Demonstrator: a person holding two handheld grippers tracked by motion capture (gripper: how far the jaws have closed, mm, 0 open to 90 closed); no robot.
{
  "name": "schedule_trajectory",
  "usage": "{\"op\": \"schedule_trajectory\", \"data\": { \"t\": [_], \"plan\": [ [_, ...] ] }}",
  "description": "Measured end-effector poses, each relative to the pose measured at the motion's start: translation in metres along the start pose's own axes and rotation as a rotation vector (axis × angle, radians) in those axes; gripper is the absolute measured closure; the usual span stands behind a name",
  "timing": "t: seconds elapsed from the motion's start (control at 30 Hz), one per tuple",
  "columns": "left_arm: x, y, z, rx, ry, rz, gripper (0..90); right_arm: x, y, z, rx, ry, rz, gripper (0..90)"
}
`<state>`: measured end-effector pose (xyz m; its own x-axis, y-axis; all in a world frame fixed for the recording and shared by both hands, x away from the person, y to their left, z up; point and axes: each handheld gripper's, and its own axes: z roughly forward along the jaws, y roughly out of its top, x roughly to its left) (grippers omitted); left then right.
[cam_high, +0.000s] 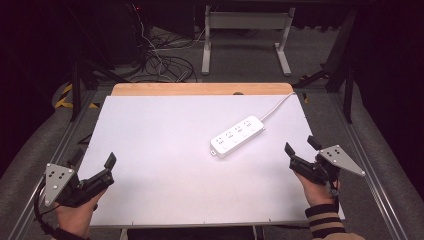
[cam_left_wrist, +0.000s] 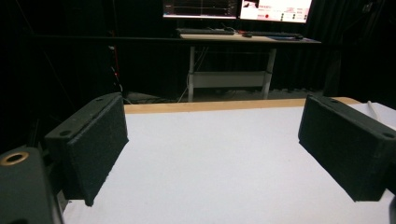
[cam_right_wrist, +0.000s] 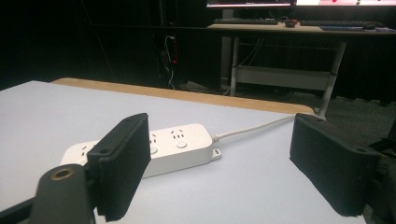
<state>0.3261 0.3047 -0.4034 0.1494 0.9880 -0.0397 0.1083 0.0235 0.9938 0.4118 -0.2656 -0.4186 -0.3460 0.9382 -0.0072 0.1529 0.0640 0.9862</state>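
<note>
A dark room surrounds the white-topped desk (cam_high: 150, 150). Grey carpet (cam_high: 240, 60) lies beyond, with tangled cables (cam_high: 165, 62) and a white-legged table (cam_high: 245, 22) carrying lit monitors (cam_left_wrist: 233, 8).

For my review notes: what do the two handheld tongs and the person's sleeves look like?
Both the left tongs and the right tongs are black, with two flat rectangular padded jaws and a grey three-cornered plate dotted with holes on top. A black cable trails from the left one. The right sleeve is striped dark and tan.

No text could be read: the monitors' (cam_left_wrist: 236, 8) screens were too blurred, and the power strip (cam_high: 237, 135) bore no legible marking.
</note>
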Motion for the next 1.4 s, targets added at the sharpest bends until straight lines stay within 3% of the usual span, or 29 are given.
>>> {"op": "schedule_trajectory", "data": {
  "t": [0.43, 0.7, 0.9, 0.93, 1.07, 1.1, 1.13, 1.17, 1.2, 1.23, 1.27, 1.4],
  "plan": [
    [0.000, 0.000, 0.001, 0.006, 0.000, 0.001, 8.6, 0.000, 0.000, 0.000, -0.001, 0.001, 0.001, 18.5],
    [0.000, 0.000, 0.000, 0.007, -0.001, 0.001, 8.6, 0.002, -0.001, 0.003, 0.013, 0.000, 0.013, 10.3],
    [0.002, 0.000, 0.000, 0.007, 0.000, -0.010, 8.6, 0.005, 0.000, 0.004, 0.010, 0.011, 0.003, 18.8],
    [0.002, 0.000, 0.000, 0.007, 0.002, -0.010, 8.5, 0.005, 0.001, 0.003, 0.011, 0.020, 0.010, 22.9],
    [0.002, 0.000, -0.002, 0.008, 0.007, -0.007, 8.6, 0.003, 0.002, 0.004, 0.018, 0.003, 0.040, 24.0],
    [0.002, 0.000, -0.002, 0.009, 0.009, -0.007, 8.6, 0.003, 0.003, 0.005, 0.016, -0.021, 0.049, 26.6],
    [0.003, -0.001, -0.002, 0.008, 0.010, -0.009, 8.6, 0.002, 0.004, 0.006, 0.019, -0.023, 0.070, 36.2],
    [0.003, -0.001, -0.002, 0.008, 0.010, -0.009, 8.6, 0.002, 0.004, 0.006, 0.019, -0.023, 0.070, 36.2],
    [0.004, -0.001, -0.003, 0.009, 0.015, -0.011, 8.5, 0.001, 0.007, 0.006, 0.040, 0.018, 0.091, 64.7],
    [0.004, -0.001, -0.004, 0.008, 0.017, -0.014, 8.6, 0.002, 0.009, 0.005, 0.061, 0.035, 0.094, 81.3],
    [0.005, -0.001, -0.004, 0.008, 0.017, -0.015, 8.6, 0.003, 0.011, 0.005, 0.085, 0.050, 0.078, 89.8],
    [0.005, -0.001, -0.005, 0.008, 0.019, -0.014, 8.6, 0.008, 0.015, 0.003, 0.090, 0.032, 0.036, 90.0]
  ]
}}
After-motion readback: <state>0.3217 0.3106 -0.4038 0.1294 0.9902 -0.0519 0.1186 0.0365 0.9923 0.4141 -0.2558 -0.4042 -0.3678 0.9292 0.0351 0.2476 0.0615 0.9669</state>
